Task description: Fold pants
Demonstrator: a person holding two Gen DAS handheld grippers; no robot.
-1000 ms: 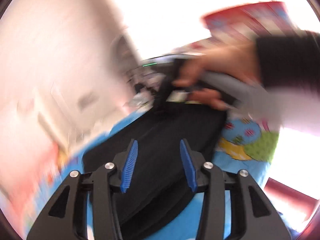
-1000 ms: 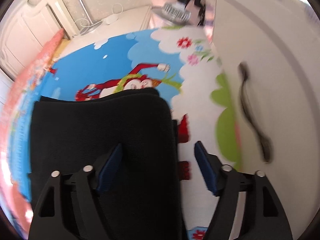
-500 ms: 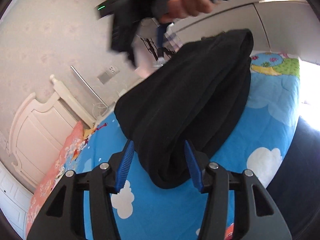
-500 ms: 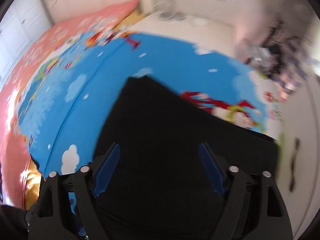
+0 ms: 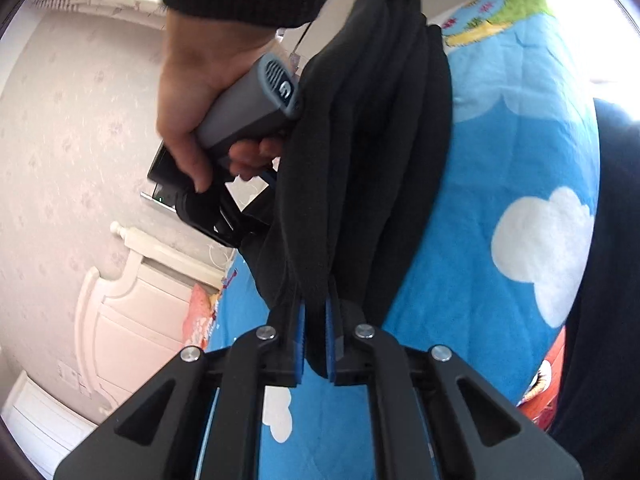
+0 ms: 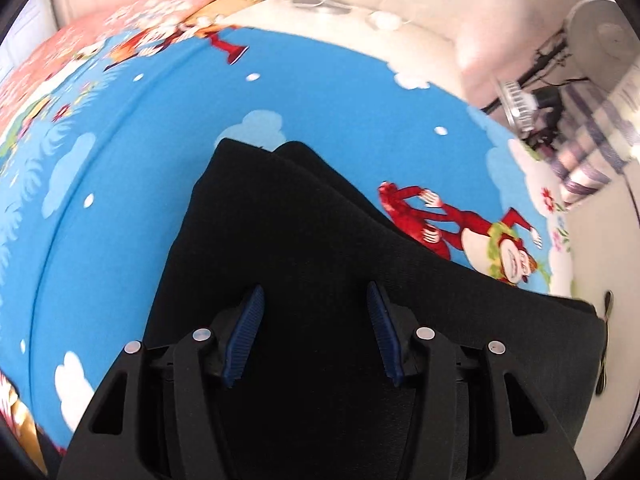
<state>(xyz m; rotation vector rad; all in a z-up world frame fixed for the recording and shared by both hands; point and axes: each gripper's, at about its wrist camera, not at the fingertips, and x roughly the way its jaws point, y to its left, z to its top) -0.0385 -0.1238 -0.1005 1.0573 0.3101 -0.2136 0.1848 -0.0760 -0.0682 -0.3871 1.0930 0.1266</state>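
The black pants (image 5: 368,152) hang in folded layers in front of the left wrist camera, above the blue cartoon bedspread (image 5: 520,168). My left gripper (image 5: 316,344) is shut on their lower edge, blue pads pressing the cloth. In the right wrist view the pants (image 6: 320,248) spread wide under my right gripper (image 6: 316,320), whose jaws stand open over the cloth. In the left wrist view the person's hand holds the right gripper's grey handle (image 5: 256,100) just left of the hanging pants.
The bedspread (image 6: 140,160) covers the bed. A pink pillow (image 6: 100,28) lies at its far end. A white headboard (image 5: 132,292) stands by the wall. A white fan and clutter (image 6: 560,92) sit beside the bed at the right.
My left gripper has shut on the pants' lower edge and the pants now hang bunched and lifted. My right gripper has stayed open and narrowed a little over the cloth.
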